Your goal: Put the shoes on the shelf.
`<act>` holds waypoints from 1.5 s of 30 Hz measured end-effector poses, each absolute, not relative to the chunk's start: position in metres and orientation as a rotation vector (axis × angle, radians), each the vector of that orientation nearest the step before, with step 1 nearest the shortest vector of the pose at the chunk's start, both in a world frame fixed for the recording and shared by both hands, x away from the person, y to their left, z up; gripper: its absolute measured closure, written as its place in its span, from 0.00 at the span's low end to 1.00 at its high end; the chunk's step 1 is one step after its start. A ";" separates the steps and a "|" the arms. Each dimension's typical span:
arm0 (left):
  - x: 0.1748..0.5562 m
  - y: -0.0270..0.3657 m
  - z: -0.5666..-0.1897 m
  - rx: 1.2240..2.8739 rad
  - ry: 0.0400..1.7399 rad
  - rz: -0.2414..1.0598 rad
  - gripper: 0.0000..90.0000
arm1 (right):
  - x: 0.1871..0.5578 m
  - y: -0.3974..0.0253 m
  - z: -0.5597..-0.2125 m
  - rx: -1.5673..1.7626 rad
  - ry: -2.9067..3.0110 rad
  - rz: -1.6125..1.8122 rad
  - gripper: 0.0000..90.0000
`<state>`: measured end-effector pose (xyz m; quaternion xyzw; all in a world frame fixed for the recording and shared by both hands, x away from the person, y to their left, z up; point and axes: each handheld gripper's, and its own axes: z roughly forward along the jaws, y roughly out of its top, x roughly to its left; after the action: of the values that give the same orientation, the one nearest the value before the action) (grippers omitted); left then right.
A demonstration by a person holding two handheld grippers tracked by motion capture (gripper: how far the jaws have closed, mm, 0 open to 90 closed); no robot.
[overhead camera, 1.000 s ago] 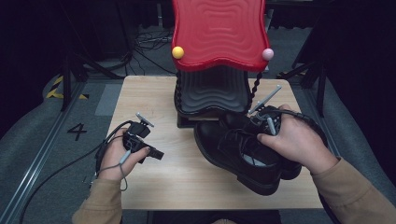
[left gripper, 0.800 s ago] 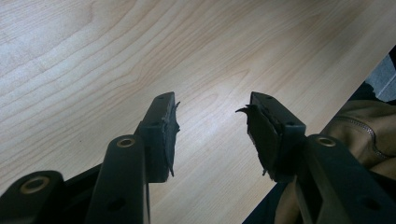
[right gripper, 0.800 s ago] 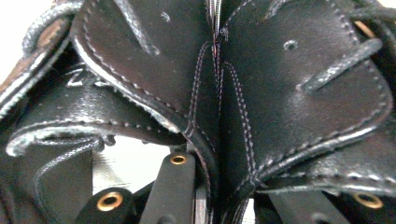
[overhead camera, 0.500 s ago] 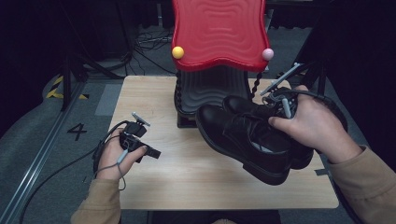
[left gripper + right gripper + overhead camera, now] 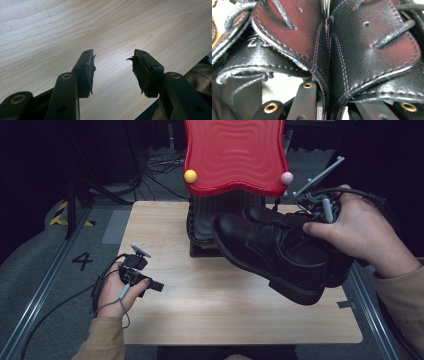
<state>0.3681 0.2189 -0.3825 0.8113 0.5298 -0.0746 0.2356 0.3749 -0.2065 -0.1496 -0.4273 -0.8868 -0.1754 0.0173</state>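
Pinching both black shoes [image 5: 329,57] together between right gripper [image 5: 329,110] jaws

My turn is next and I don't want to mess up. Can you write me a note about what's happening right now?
Right gripper: shut on the black shoes, pinching both inner edges together and holding the pair in the air over the table, near the red rack.
Left gripper: open, holding nothing, low over the bare wood.
Done: the pair is lifted off the table.
Left: probably setting the shoes down somewhere; where is not clear.
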 end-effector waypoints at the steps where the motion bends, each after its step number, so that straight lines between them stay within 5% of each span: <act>1: 0.367 0.219 -0.383 2.223 1.456 -0.202 0.58 | 0.375 -0.207 -0.146 -1.326 -2.752 -0.552 0.91; 18: 0.376 0.219 -0.387 2.233 1.442 -0.223 0.58 | 0.372 -0.205 -0.090 -1.350 -2.775 -0.654 0.91; 34: 0.387 0.222 -0.387 2.226 1.415 -0.230 0.57 | 0.431 -0.177 -0.023 -1.625 -2.746 -0.764 0.91; 45: 0.384 0.229 -0.381 2.183 1.390 -0.237 0.57 | 0.478 -0.153 -0.013 -1.712 -2.718 -0.790 0.91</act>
<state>0.3836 0.2287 -0.3812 0.8093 0.5152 -0.0880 0.2679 0.4784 -0.1528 -0.0130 -0.5158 -0.8187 -0.2381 -0.0831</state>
